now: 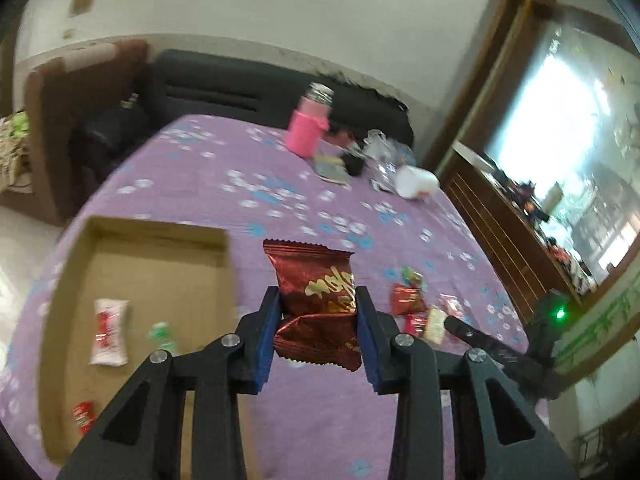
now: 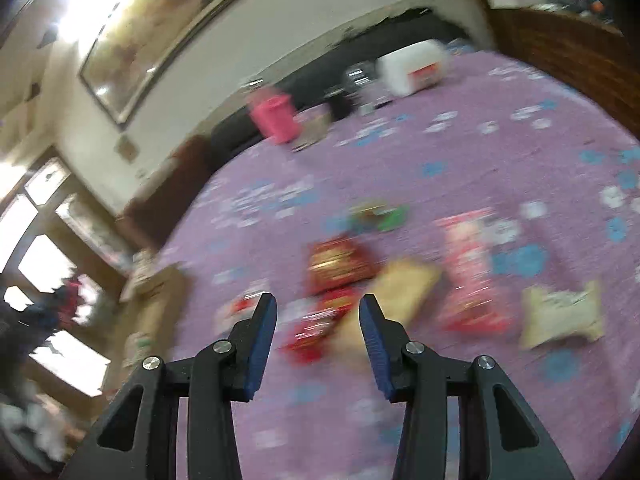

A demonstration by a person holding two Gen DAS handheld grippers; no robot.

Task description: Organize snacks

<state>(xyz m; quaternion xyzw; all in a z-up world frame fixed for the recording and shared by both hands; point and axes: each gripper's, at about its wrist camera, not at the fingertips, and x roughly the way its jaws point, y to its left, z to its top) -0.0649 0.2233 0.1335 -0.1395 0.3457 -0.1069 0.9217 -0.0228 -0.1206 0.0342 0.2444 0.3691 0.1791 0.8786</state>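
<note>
While clamped on a dark red snack packet point(image 1: 316, 304) above the purple tablecloth point(image 1: 248, 184), just right of the cardboard box point(image 1: 160, 256), left gripper point(image 1: 317, 320) narrowed to the packet's width, pads pressing both sides, wrapper creased between them. Right gripper point(image 2: 318, 320) part open, nothing between its pads, above the blurred loose snack pile point(image 2: 360, 272), well right of the box.

Risks, as a judgement: slick foil sliding out of the pinch short of the box; letting go too early, over the near wall, and landing on cloth; contents crushed by too hard a squeeze.

Inside the box: bare cardboard floor mostly, then a white packet with red print point(image 1: 109, 332), a small green sweet point(image 1: 163, 334) beside it, a small red sweet point(image 1: 83, 416) in the near corner.
</note>
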